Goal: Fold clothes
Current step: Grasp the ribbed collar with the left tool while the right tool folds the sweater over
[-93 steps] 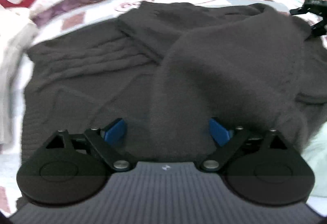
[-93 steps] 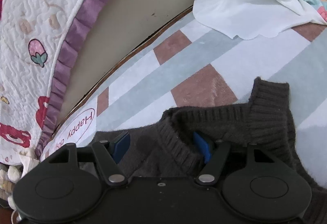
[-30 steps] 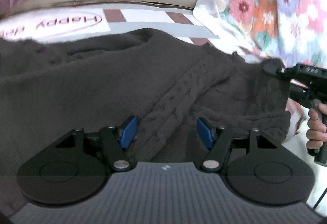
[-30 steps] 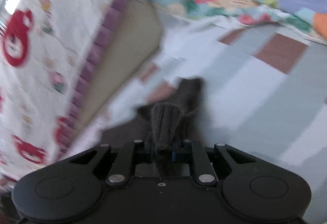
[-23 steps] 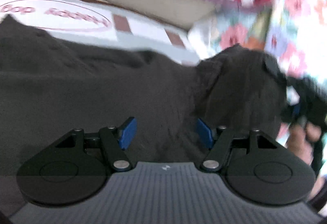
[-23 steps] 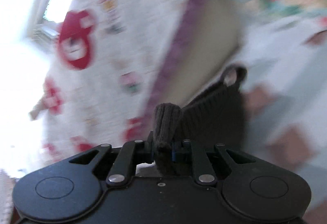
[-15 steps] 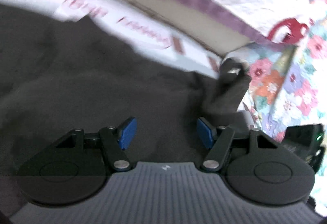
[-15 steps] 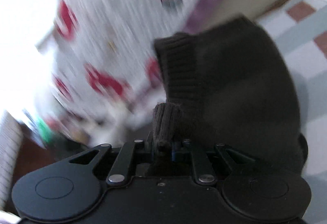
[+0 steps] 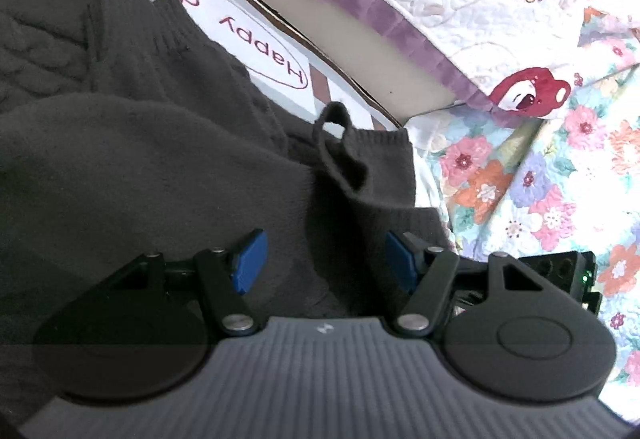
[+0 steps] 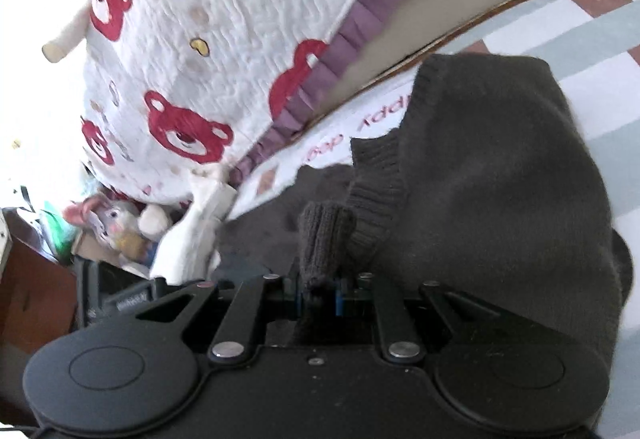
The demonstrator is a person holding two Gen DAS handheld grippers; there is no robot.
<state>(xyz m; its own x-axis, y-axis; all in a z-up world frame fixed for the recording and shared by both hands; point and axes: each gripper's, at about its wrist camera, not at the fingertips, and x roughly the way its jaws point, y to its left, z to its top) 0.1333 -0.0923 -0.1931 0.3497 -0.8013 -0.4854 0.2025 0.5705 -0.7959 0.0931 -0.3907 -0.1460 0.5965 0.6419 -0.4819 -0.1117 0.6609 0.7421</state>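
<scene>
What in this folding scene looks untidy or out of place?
The dark sweater lies bunched, not flat: one ribbed edge curls up into a loop near the floral fabric. The right gripper pinches another ribbed bit, lifted.

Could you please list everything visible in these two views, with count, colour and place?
sweater: one, dark grey knit, spread on the bed, ribbed edge lifted
bed sheet: one, white, grey and brown checks, under the sweater
quilt: one, white with red bears and purple trim, behind the bed
floral fabric: one, multicoloured, right of the sweater
plush rabbit: one, grey, low at the left
left gripper: one, black with blue pads, open over the sweater
right gripper: one, black, shut on the sweater's ribbed edge
</scene>
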